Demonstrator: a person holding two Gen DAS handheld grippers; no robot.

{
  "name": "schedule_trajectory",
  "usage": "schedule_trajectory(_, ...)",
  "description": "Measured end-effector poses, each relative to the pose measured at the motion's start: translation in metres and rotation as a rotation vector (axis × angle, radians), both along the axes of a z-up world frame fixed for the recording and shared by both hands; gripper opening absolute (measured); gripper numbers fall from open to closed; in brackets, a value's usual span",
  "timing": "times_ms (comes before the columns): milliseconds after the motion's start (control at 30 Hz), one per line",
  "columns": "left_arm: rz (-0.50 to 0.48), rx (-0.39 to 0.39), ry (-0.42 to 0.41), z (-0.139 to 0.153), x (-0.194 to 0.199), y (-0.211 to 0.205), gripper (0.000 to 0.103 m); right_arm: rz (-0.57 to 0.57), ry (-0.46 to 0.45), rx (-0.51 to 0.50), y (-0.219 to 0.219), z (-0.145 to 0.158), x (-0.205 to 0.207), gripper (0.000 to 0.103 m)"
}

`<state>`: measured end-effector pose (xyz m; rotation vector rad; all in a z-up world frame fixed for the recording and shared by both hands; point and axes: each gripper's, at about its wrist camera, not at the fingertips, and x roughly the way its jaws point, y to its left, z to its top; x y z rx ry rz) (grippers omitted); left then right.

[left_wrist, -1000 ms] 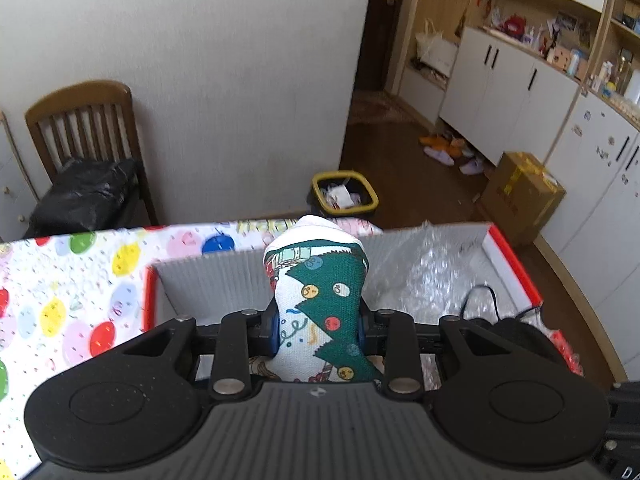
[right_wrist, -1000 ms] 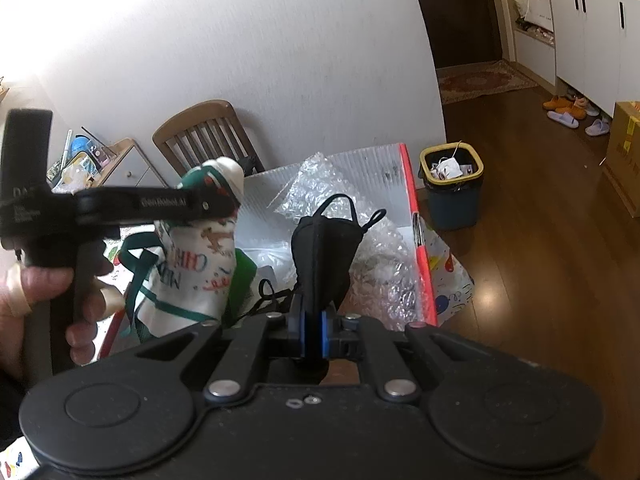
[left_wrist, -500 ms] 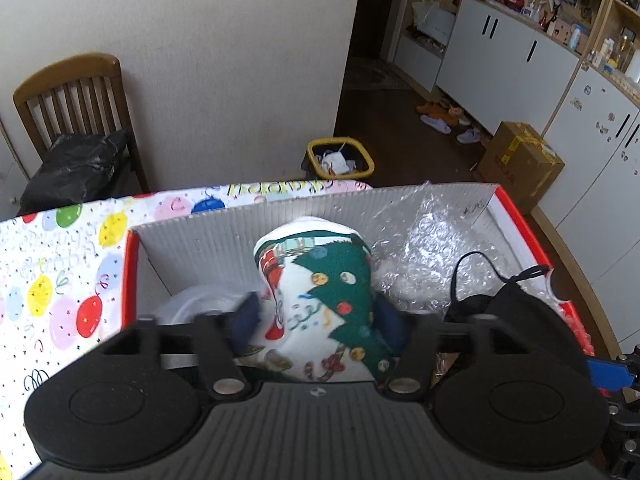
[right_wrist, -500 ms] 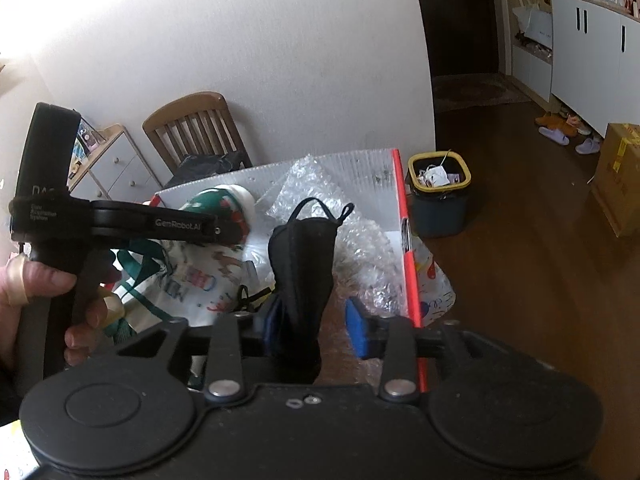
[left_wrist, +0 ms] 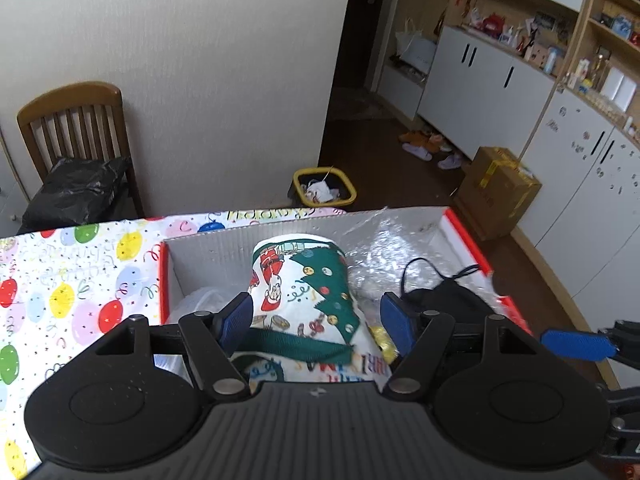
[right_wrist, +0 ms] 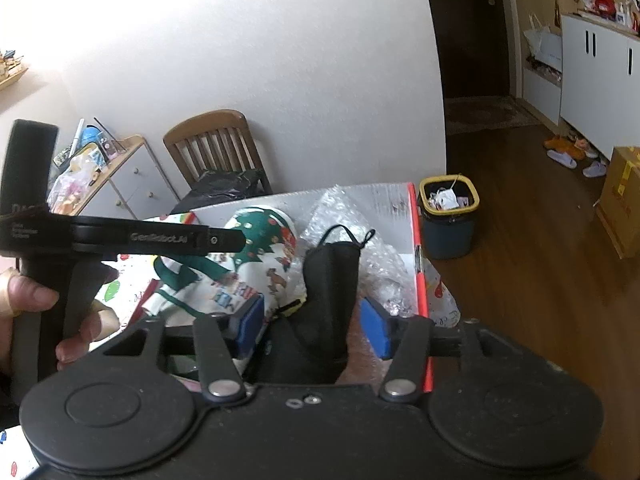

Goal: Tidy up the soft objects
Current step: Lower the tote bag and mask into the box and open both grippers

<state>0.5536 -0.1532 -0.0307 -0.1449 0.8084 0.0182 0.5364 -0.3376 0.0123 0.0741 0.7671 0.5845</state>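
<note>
A white corrugated box with a red rim (left_wrist: 208,248) holds bubble wrap (left_wrist: 384,248), a Christmas-print cloth bag (left_wrist: 304,284) and a black face mask (left_wrist: 444,300). My left gripper (left_wrist: 317,322) is open. Its blue pads stand on either side of the Christmas bag without squeezing it. In the right wrist view the mask (right_wrist: 332,276) stands upright between the pads of my right gripper (right_wrist: 312,327). Those jaws are opening and neither pad presses on the mask. The Christmas bag (right_wrist: 260,248) leans just left of the mask, under the left gripper's finger (right_wrist: 224,240).
The box sits on a balloon-print tablecloth (left_wrist: 72,280). Behind the table stand a wooden chair with a black bag (left_wrist: 76,136) and a yellow-rimmed bin (left_wrist: 324,192). A cardboard carton (left_wrist: 500,188) sits on the floor by white cabinets. A hand (right_wrist: 32,300) holds the left gripper's handle.
Both grippers went from shut to open: the left let go of the Christmas bag, the right let go of the black mask. Both items now rest in the box and both grippers have lifted slightly.
</note>
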Motion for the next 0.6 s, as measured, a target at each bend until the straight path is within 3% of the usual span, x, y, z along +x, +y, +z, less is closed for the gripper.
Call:
schedule_trajectory(267,-0.018,0.026,-0.061,0.032,-0.046,-0.011,0.07,0.012,-0.044,0.01,-0.003,0.023,-0.024,0.063)
schedule_trajectory(533,-0.031,0.077,-0.114,0.054,-0.097,-0.015,0.075,0.022,-0.097,0.014,-0.005,0.044,-0.055,0.073)
schedule_trajectory(600,-0.032,0.084,-0.126,0.058,-0.109,-0.014,0.081,0.027,-0.112,0.02,-0.005,0.049,-0.063,0.077)
